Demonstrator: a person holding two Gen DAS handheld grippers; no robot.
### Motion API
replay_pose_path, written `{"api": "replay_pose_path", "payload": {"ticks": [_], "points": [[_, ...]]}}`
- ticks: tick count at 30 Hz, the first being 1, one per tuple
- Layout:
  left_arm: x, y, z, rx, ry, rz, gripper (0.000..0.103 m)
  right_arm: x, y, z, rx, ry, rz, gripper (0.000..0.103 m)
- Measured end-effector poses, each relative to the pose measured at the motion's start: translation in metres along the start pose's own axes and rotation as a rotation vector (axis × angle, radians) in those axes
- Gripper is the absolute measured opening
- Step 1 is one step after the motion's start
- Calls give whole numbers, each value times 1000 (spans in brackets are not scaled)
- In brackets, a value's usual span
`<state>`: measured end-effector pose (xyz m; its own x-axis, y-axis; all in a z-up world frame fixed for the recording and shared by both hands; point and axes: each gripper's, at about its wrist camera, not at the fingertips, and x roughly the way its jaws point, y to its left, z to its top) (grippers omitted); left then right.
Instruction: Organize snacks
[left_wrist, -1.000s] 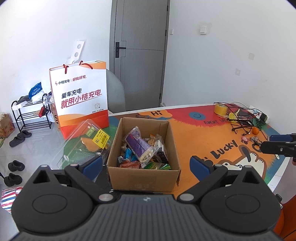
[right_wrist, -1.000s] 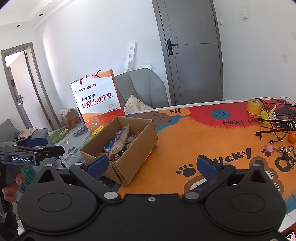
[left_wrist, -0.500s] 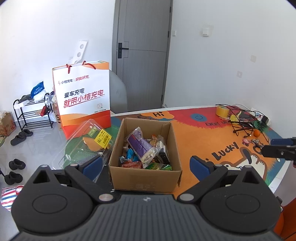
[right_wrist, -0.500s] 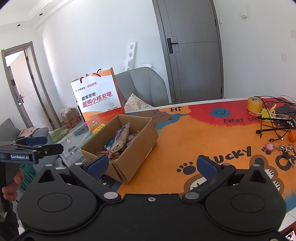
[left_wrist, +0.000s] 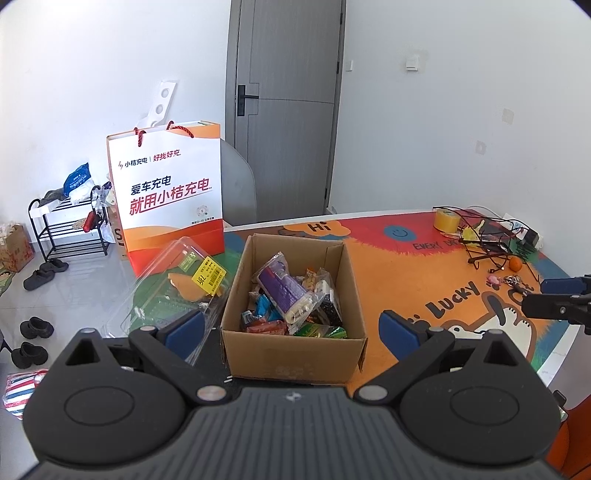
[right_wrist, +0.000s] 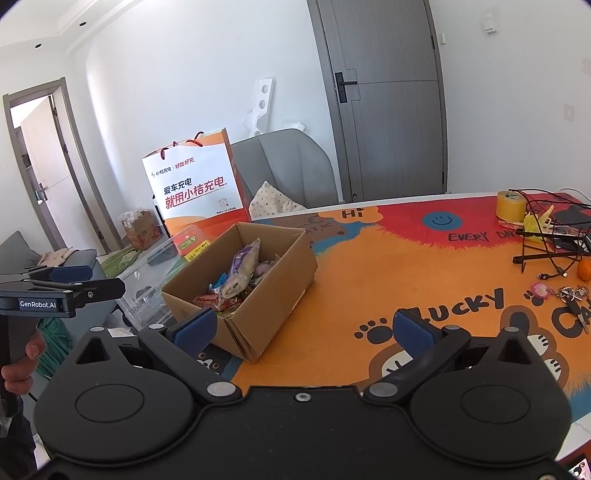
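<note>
An open cardboard box (left_wrist: 291, 349) (right_wrist: 273, 291) full of wrapped snacks sits on the colourful table mat. A purple-and-clear snack bag (left_wrist: 284, 291) (right_wrist: 242, 269) lies on top of the pile. My left gripper (left_wrist: 291, 330) hovers open just in front of the box's near wall, nothing between its blue pads. My right gripper (right_wrist: 303, 330) is also open and empty, low over the mat to the right of the box. Each gripper shows in the other's view: the right one (left_wrist: 554, 304) at the far right, the left one (right_wrist: 70, 286) at the far left, held by a hand (right_wrist: 20, 363).
A clear plastic clamshell tray (left_wrist: 177, 284) with a yellow label lies left of the box. An orange-and-white paper bag (left_wrist: 166, 188) stands behind it. Yellow tape roll (right_wrist: 511, 205), wire stand, cables, keys and a small orange (right_wrist: 584, 268) crowd the table's right side. A grey chair stands behind.
The left wrist view has drawn back and risen slightly, so the box sits a little lower and farther. The right gripper barely moved. Both stayed open.
</note>
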<state>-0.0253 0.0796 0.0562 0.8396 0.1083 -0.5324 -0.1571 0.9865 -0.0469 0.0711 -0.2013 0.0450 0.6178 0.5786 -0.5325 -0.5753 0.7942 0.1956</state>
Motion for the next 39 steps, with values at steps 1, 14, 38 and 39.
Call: {"api": "replay_pose_path", "payload": {"ticks": [1,14,38,39], "points": [[0,0,0,0,0,1,100,0,0,0,2,0,0,103],[1,-2,-1,4,3,-7,100,-2,-2,-1,13,2,16,103],[-1,-6,-1,14,3,-19,100,0,-2,-1,12,7,9,103],[-1,-6,0,14,4,-20,100,0,-2,-1,12,10,9,103]]}}
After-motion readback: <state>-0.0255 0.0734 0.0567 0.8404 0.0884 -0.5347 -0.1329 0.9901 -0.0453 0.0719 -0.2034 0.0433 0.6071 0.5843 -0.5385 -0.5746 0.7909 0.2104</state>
